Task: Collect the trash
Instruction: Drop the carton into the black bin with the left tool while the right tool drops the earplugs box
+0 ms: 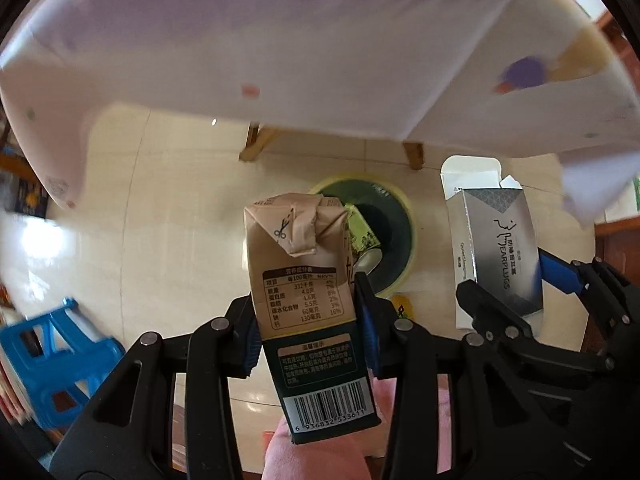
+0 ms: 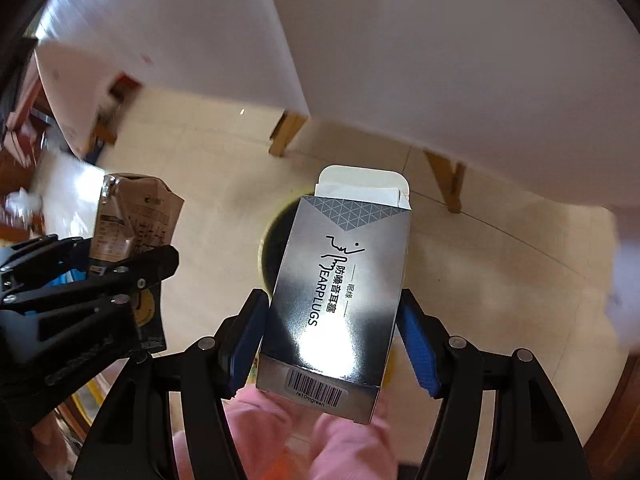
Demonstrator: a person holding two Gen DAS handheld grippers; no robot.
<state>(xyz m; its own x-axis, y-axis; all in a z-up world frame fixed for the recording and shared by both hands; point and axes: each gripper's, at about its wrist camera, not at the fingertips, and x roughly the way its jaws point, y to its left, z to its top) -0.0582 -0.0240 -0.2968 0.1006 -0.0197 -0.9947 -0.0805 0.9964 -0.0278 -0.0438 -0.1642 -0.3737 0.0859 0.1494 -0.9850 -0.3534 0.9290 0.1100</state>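
A beige and dark green drink carton (image 1: 300, 264) stands upright between the blue pads of my left gripper (image 1: 308, 304), which is shut on it. A silver earplug box (image 2: 344, 248) with its top flap open is held the same way in my right gripper (image 2: 334, 304). Both hang side by side, pointing down over a round trash bin (image 1: 412, 216) with a yellow rim and dark inside, where a green carton (image 1: 362, 228) lies. The earplug box (image 1: 496, 240) shows at the right of the left wrist view. In the right wrist view the carton (image 2: 136, 208) is at the left and the bin (image 2: 276, 232) shows behind the box.
A table draped in a white cloth (image 1: 280, 48) overhangs the bin, its wooden legs (image 1: 414, 154) just beyond. A blue plastic stool (image 1: 60, 356) stands on the tiled floor at the left. Pink clothing of the person (image 2: 280, 420) shows below the grippers.
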